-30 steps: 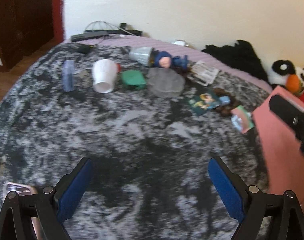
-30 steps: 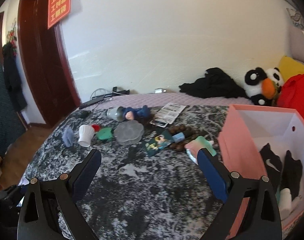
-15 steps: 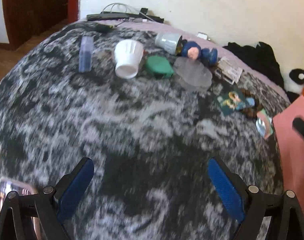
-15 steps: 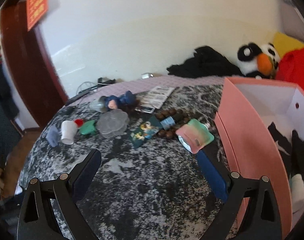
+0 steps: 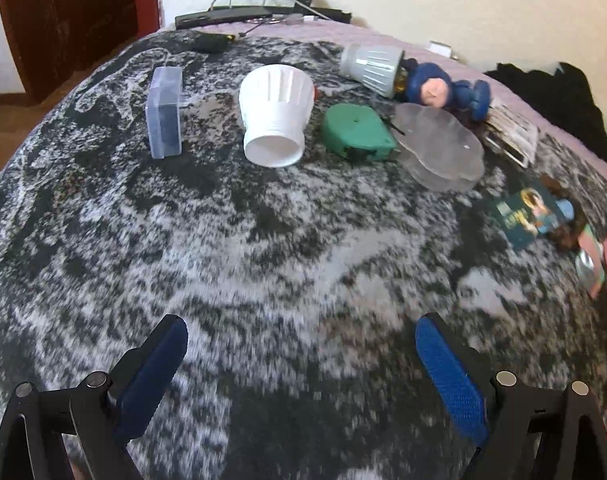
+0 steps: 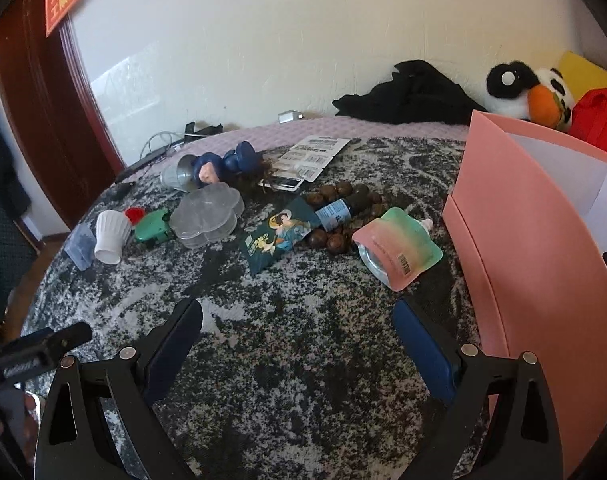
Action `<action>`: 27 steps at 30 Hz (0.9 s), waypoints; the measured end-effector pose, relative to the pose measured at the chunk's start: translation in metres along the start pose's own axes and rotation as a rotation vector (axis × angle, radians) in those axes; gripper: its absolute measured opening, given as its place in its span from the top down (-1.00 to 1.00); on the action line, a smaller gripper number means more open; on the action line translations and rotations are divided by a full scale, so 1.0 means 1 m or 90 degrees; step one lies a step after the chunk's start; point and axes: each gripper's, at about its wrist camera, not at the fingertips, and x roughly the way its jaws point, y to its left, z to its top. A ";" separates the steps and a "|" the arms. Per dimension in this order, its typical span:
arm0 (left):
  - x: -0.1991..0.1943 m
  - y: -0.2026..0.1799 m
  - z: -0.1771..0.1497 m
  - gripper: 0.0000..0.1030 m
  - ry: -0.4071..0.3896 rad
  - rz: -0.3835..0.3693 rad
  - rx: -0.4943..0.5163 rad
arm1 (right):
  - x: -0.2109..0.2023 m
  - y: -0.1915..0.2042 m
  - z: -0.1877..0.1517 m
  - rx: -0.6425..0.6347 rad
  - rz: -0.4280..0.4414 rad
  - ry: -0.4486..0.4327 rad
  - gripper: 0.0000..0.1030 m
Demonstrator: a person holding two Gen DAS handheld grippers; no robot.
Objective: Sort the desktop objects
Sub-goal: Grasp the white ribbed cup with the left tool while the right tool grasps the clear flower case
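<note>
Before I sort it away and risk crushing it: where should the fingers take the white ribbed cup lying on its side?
Likely across the ribbed wall of the white cup, coming from above. It lies tipped over, mouth toward the left gripper, both flanks free.

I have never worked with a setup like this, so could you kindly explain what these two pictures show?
A person holds two hand-held grippers, each with a fisheye camera looking out along its blue-padded jaws. One picture is from the left gripper, the other from the right gripper. Both have their jaws open and hold nothing. On the mottled grey blanket lie a white cup on its side, a green tape measure, a clear flower-shaped box, a blue figurine and a spouted pouch. A pink box stands at the right.
</note>
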 end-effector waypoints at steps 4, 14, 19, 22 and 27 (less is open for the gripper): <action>0.015 -0.005 0.022 -0.86 -0.010 -0.011 -0.019 | 0.010 0.006 0.007 -0.008 0.000 -0.003 -0.91; 0.063 -0.017 0.068 -0.85 -0.053 -0.007 0.022 | 0.055 0.042 0.021 -0.046 0.029 0.015 -0.91; 0.086 0.001 0.080 -0.76 -0.051 0.006 -0.019 | 0.073 0.059 0.022 -0.070 0.038 0.025 -0.91; 0.096 0.012 0.086 -0.68 -0.054 -0.005 -0.036 | 0.082 0.065 0.023 -0.080 0.037 0.031 -0.91; 0.102 0.021 0.096 -0.05 -0.069 -0.006 -0.028 | 0.101 0.076 0.027 -0.086 0.043 0.042 -0.91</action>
